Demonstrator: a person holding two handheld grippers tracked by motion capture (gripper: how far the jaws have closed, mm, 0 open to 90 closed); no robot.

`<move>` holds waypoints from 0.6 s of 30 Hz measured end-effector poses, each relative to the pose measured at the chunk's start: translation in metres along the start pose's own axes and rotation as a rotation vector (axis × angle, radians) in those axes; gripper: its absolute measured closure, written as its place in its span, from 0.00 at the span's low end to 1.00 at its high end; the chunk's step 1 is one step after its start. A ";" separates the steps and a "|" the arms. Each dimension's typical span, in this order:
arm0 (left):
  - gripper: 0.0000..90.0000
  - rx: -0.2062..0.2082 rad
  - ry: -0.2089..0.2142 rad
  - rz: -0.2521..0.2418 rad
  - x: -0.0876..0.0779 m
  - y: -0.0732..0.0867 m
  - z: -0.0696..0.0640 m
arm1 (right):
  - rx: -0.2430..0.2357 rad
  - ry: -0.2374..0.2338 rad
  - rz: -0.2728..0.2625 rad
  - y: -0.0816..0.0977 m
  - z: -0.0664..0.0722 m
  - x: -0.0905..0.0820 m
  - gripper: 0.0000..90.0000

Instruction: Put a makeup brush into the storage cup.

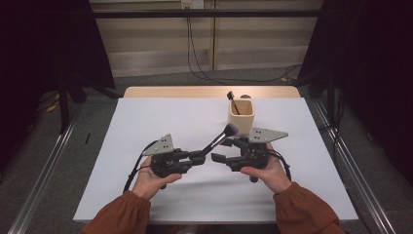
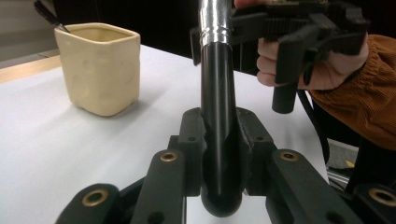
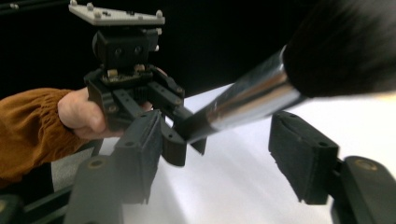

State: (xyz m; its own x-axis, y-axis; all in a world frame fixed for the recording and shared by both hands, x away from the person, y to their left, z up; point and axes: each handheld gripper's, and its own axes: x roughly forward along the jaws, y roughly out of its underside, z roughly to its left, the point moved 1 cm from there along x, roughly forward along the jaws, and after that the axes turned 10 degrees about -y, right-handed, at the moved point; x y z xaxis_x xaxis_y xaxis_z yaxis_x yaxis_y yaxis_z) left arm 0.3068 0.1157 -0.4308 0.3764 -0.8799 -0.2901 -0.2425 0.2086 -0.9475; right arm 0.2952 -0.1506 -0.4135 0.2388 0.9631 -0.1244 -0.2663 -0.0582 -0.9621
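Observation:
A makeup brush [image 1: 221, 138] with a black handle, silver ferrule [image 3: 247, 102] and dark bristles [image 3: 345, 46] slants up between my two grippers. My left gripper [image 1: 197, 157] is shut on the lower end of the handle [image 2: 217, 116]. My right gripper [image 1: 221, 148] faces it from the right. Its jaws stand on either side of the ferrule, and both pads [image 3: 303, 158] are clear of it with gaps showing. A cream ceramic cup [image 1: 241, 116] stands behind the grippers with a second dark brush [image 1: 233, 102] leaning in it.
The white table [image 1: 146, 117] has bare room to the left and in front of the hands. The cup [image 2: 100, 67] is a short way beyond the right gripper. Cables trail from both grippers toward the near edge.

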 end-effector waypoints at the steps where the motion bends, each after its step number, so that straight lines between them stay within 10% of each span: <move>1: 0.83 0.000 0.008 0.002 0.001 0.000 0.000 | 0.000 -0.001 -0.003 0.000 0.000 0.000 0.43; 18: 0.83 0.033 0.005 0.040 0.012 0.006 -0.007 | 0.074 -0.024 -0.037 0.003 -0.006 -0.002 0.70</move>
State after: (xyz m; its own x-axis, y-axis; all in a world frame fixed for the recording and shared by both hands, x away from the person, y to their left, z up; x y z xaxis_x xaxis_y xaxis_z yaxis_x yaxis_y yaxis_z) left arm 0.3038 0.1040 -0.4393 0.3629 -0.8726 -0.3268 -0.2279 0.2569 -0.9392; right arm 0.2998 -0.1548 -0.4177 0.2275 0.9703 -0.0824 -0.3264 -0.0038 -0.9452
